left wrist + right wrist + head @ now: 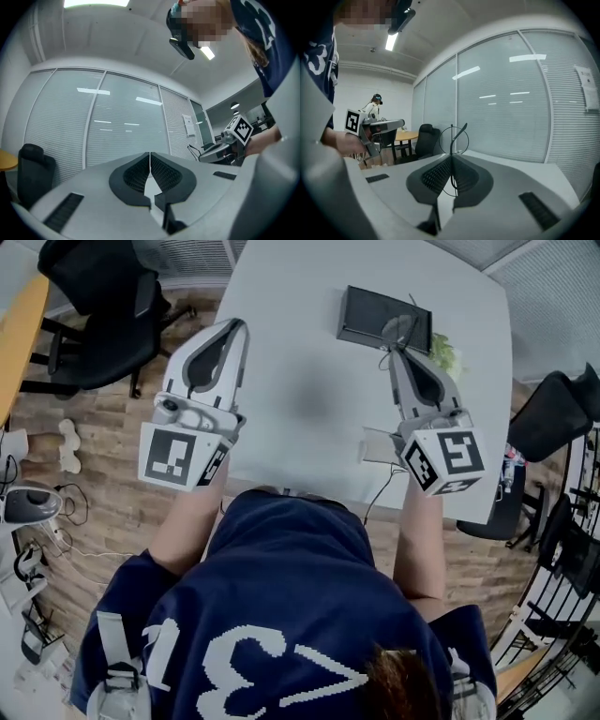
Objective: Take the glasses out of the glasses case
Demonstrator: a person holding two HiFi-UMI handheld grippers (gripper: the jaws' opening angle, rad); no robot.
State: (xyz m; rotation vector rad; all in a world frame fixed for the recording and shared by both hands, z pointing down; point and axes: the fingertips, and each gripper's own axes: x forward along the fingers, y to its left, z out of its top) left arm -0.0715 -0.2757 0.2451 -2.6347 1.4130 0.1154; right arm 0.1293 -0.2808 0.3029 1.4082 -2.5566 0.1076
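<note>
At the tabletop's (309,399) far edge, by the glasses case (370,315), right gripper (451,161) pinches the glasses (451,136); left gripper (150,161) pressed together, empty

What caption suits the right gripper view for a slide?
Right claw shut on wire-rimmed glasses, held up before a glass wall.

White worktop (309,399), upper centre. Black office chair (103,310) upper left, on wood floor (112,502). Second chair (555,418), right edge.
</note>
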